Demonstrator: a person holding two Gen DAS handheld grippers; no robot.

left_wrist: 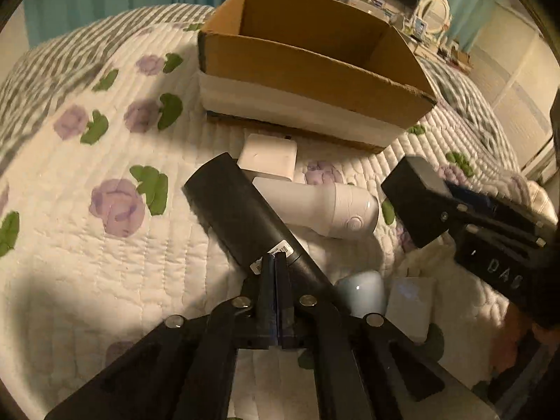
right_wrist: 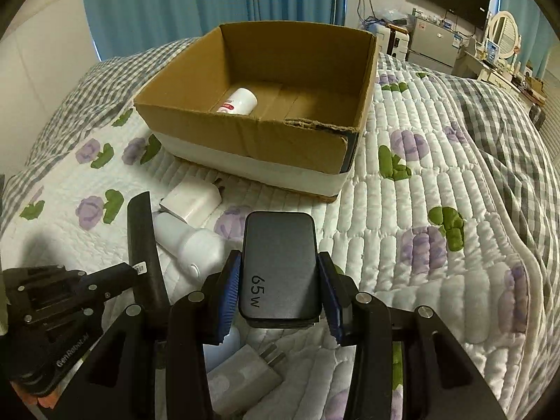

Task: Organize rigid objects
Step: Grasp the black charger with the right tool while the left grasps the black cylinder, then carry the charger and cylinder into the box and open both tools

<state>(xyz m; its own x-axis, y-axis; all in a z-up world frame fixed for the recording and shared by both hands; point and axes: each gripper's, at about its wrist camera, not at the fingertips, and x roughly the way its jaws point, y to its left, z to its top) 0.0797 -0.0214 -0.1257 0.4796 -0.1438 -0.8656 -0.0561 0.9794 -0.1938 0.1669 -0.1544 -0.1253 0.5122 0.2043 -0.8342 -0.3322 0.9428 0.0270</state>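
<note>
While both tools are loaded, the transport step of the sorting is judged to be in hand. Nearest the right-wrist lens, the right gripper [right_wrist: 281, 292] has its blue-padded fingers [right_wrist: 231, 295] pressed against the two long sides of a dark grey charger [right_wrist: 280, 266] marked "65 W", a smooth rounded block held clear of the quilt [right_wrist: 437, 182]. In the left-wrist view the left gripper [left_wrist: 276, 262] shows its jaws drawn almost together, pinching the labelled edge of a black tube [left_wrist: 241, 210], a matte cylinder that slants up and to the left. Beneath and just beyond the tools, loose items remain on the quilt: a white plug adapter [right_wrist: 245, 378] under the right tool, a pale rounded cup [left_wrist: 362, 290] beside it, then a white bottle-shaped device [left_wrist: 329, 208] lying on its side, and past it a white square charger [left_wrist: 267, 155] close to the box's near wall. Farther off, near the middle of the bed, stands the open cardboard box [right_wrist: 245, 129], its lower band white, with one white bottle with a red label [right_wrist: 238, 101] lying toward its back left corner. The next move probably calls for carrying each held piece over the torn near rim and opening the fingers only once it is low inside; the charger's smooth faces could slip if tilted.
</note>
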